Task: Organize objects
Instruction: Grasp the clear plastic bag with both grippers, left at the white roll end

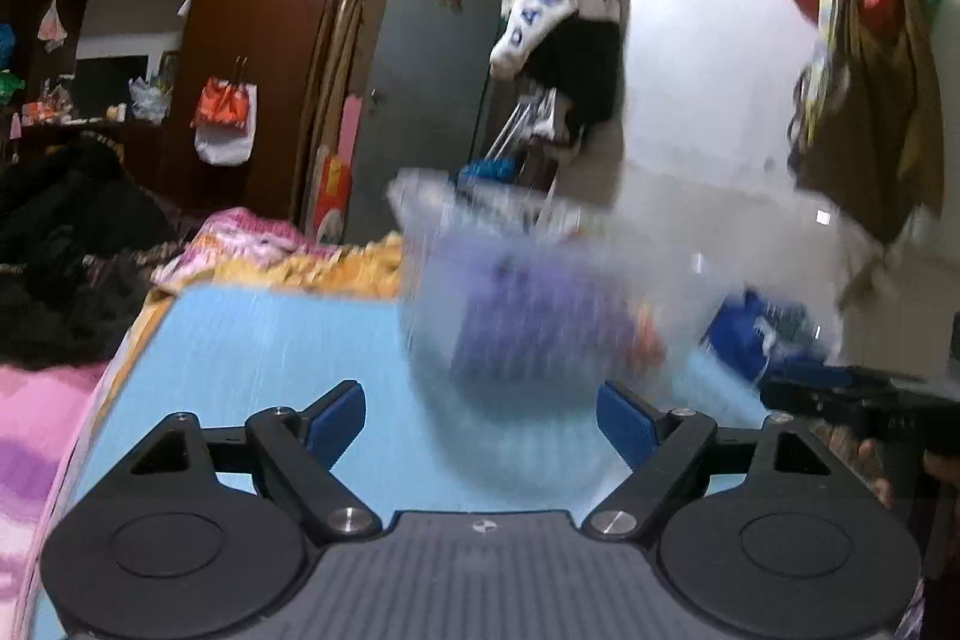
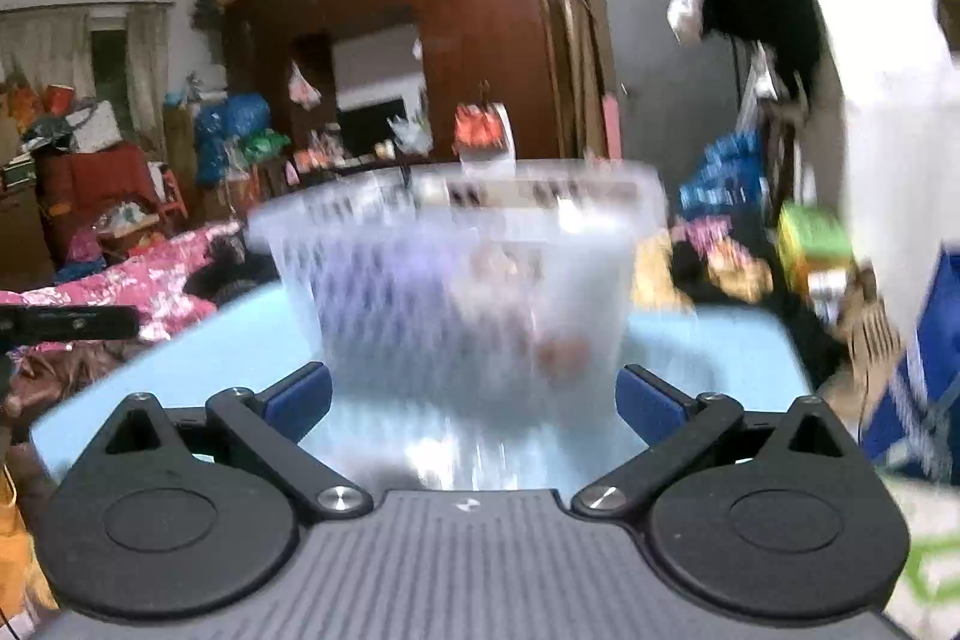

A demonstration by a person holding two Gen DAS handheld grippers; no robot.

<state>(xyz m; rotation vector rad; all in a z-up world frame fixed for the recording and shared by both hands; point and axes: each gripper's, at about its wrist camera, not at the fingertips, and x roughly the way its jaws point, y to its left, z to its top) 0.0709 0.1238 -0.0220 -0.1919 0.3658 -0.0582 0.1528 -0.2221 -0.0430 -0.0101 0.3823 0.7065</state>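
A clear plastic tub (image 1: 540,292) stands on a light blue board (image 1: 252,340), blurred by motion, with purple and orange things showing through its wall. My left gripper (image 1: 482,418) is open, its blue pads wide apart just short of the tub's near side, nothing between them. In the right wrist view the same tub (image 2: 462,280) fills the middle, and my right gripper (image 2: 474,400) is open in front of it, pads spread wider than the tub's base. The other gripper (image 1: 864,400) shows dark at the right edge of the left view.
The blue board (image 2: 708,340) lies on a bed with pink and yellow bedding (image 1: 258,244). Dark clothes (image 1: 66,244) pile up at the left. A brown wardrobe (image 2: 474,22), a grey door (image 1: 420,88) and hanging clothes and bags (image 1: 864,100) surround the bed.
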